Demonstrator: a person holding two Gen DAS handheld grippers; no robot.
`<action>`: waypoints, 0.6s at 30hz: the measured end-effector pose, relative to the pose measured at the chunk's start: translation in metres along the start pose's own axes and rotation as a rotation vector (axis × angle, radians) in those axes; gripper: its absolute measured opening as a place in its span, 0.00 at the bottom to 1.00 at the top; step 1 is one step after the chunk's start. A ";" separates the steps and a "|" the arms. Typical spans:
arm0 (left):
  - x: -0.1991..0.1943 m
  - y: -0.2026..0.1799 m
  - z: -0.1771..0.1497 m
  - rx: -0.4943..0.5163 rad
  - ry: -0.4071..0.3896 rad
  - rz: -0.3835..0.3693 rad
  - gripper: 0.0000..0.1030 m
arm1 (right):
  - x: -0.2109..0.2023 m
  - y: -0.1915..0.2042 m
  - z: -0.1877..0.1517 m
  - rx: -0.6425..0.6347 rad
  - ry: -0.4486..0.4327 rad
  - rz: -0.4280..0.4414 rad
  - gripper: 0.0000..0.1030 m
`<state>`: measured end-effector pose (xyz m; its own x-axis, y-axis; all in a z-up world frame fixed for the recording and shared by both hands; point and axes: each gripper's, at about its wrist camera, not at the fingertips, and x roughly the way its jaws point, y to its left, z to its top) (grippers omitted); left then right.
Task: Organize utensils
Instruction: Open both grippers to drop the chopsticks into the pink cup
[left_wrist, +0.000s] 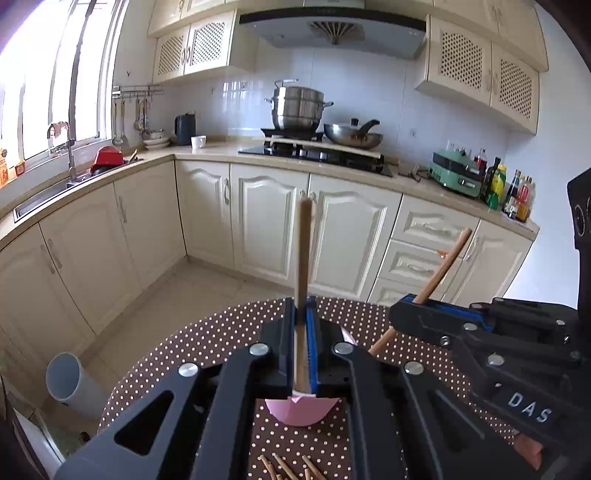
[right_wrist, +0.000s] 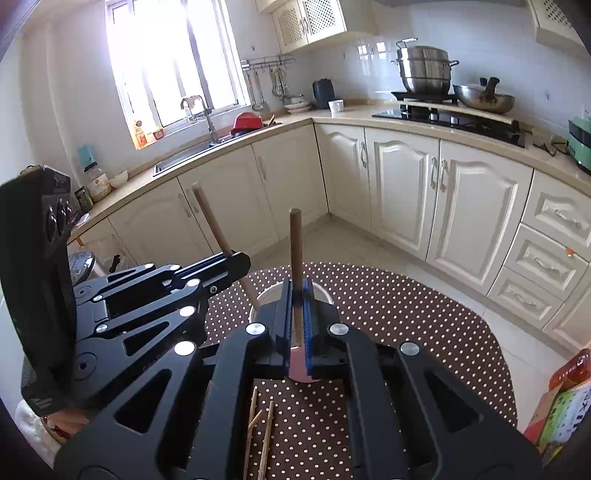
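two spatulas (left_wrist: 303, 258) clamped, pink heads half hidden

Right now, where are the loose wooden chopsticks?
The loose wooden chopsticks lie on the brown polka-dot tablecloth, at the bottom of both wrist views, just behind the closed grippers.

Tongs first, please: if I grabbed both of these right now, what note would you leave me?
Left tongs: shut on the left spatula, wooden handle up, pink head down.
Right tongs: shut on the right spatula, held the same way.
Both hang over the dotted table, near a white cup.
Chopsticks lie loose on the table, closer to you.
Done: both spatulas picked up.
Left: set them down, probably into the cup, then gather the chopsticks.
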<state>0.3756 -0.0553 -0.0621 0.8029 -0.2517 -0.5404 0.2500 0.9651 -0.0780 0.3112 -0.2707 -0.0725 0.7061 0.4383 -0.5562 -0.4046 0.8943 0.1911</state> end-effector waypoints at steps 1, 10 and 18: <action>0.000 0.000 0.000 0.000 0.007 -0.005 0.13 | 0.002 0.000 -0.002 0.001 0.005 0.002 0.06; -0.024 0.003 -0.004 0.004 -0.022 -0.001 0.59 | -0.007 0.002 -0.003 0.004 -0.008 -0.021 0.07; -0.064 0.012 -0.013 -0.033 -0.044 -0.009 0.69 | -0.034 0.008 -0.008 -0.007 -0.050 -0.042 0.47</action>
<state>0.3201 -0.0268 -0.0394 0.8238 -0.2629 -0.5023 0.2400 0.9644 -0.1112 0.2794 -0.2789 -0.0590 0.7506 0.4042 -0.5228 -0.3778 0.9116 0.1623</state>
